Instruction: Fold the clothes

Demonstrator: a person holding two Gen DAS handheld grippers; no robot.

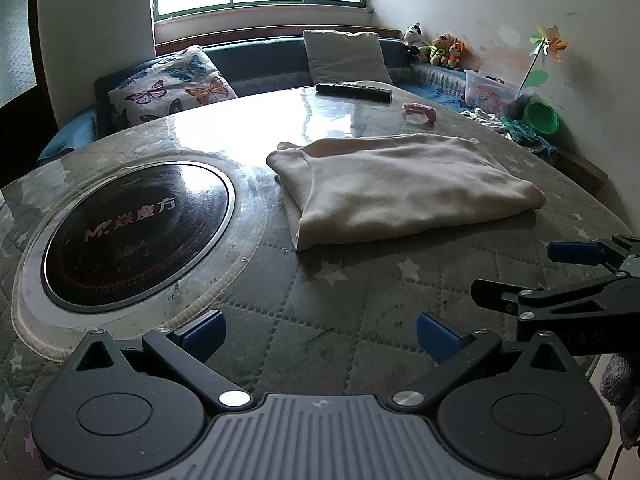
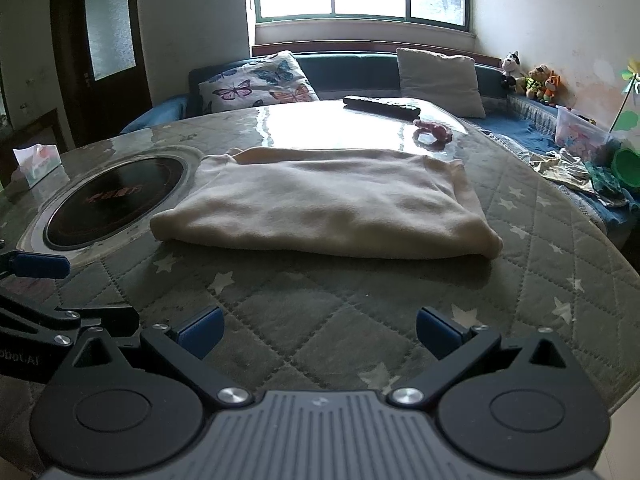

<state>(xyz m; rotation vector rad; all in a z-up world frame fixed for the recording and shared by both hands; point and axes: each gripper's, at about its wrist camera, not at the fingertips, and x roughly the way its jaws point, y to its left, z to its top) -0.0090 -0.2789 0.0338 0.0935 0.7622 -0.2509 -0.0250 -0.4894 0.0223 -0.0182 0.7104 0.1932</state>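
Soft matt fleece garment [image 2: 320, 200]; glossy quilted table cover [image 2: 320, 320]

We cannot see what lies inside the folded cream fleece garment [image 2: 324, 204]; its layers cover each other. The right black two-finger gripper [image 1: 576, 276] is cut off by the edge in the left wrist view. The clear plastic box of small pink things [image 1: 494, 90] is too blurry to tell. The pile of crumpled clothes [image 2: 576, 170] is cut off too.
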